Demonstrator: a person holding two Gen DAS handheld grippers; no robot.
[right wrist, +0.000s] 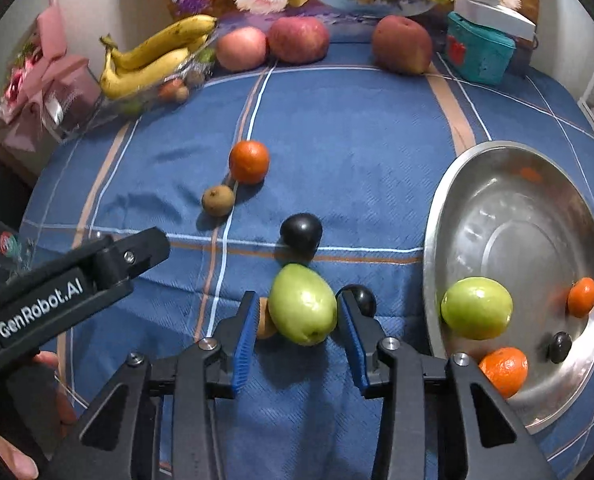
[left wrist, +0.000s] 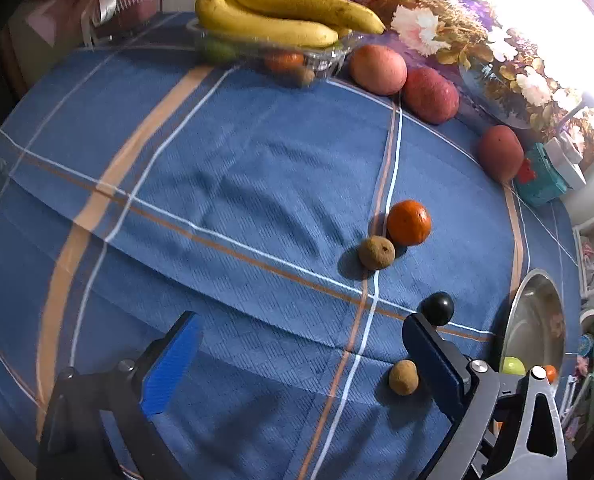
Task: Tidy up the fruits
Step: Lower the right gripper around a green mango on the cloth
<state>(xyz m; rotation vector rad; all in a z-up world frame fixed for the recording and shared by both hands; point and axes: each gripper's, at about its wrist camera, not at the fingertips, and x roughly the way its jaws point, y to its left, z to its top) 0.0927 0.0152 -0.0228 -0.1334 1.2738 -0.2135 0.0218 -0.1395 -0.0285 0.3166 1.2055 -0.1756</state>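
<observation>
My right gripper (right wrist: 297, 316) is closed around a green fruit (right wrist: 301, 310), with a pad on each side. A brown fruit (right wrist: 266, 320) and a black fruit (right wrist: 361, 298) lie just behind it. Another black fruit (right wrist: 301, 232), an orange (right wrist: 249, 161) and a brown fruit (right wrist: 218, 200) lie on the blue cloth beyond. The steel bowl (right wrist: 441, 216) at the right holds a green fruit (right wrist: 476, 307), two oranges and a black fruit. My left gripper (left wrist: 297, 356) is open and empty above the cloth, near a brown fruit (left wrist: 403, 377) and a black fruit (left wrist: 439, 307).
Bananas (left wrist: 265, 12) rest on a clear tray (left wrist: 321, 60) at the table's far edge. Three red apples (right wrist: 299, 39) line the back. A teal box (right wrist: 479, 50) stands at the back right. A pink gift box (right wrist: 45, 92) stands at the back left.
</observation>
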